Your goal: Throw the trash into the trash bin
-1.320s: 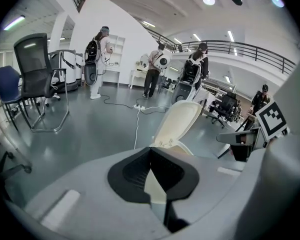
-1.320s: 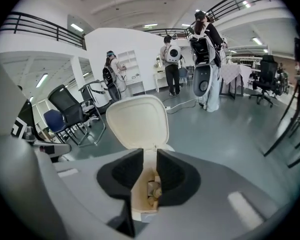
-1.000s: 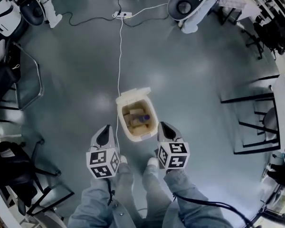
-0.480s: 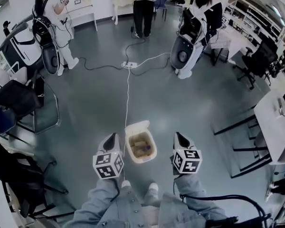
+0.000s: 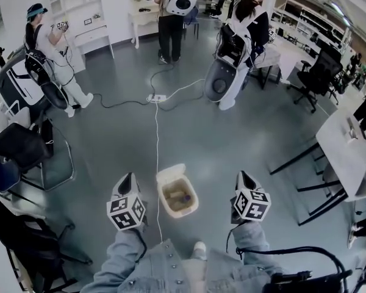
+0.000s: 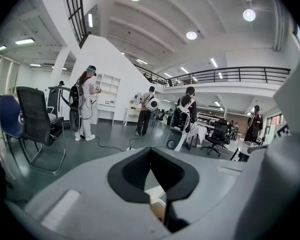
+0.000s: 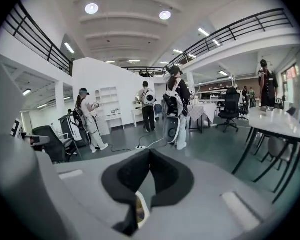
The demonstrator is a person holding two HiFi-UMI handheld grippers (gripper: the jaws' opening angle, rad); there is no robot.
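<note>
The cream trash bin [image 5: 178,195] stands on the grey floor with its lid tipped back; brown scraps and a small purple item lie inside. My left gripper [image 5: 127,178] hangs to the bin's left and my right gripper [image 5: 243,177] to its right, both above it and apart from it. The left gripper [image 6: 151,152] is shut with nothing between its black pads; a slice of the bin [image 6: 158,207] shows below them. In its own view the right gripper [image 7: 150,154] is likewise shut and empty, with the bin's rim [image 7: 140,210] under it.
A white cable [image 5: 157,139] runs from a power strip [image 5: 156,97] to the bin. Black chairs [image 5: 25,148] stand at the left, a white table [image 5: 344,154] with black legs at the right. Three people and a white machine [image 5: 218,85] are further back.
Both grippers have risen and spread apart from the bin's sides. The head view has lifted, so the bin looks smaller and more of the room shows.
</note>
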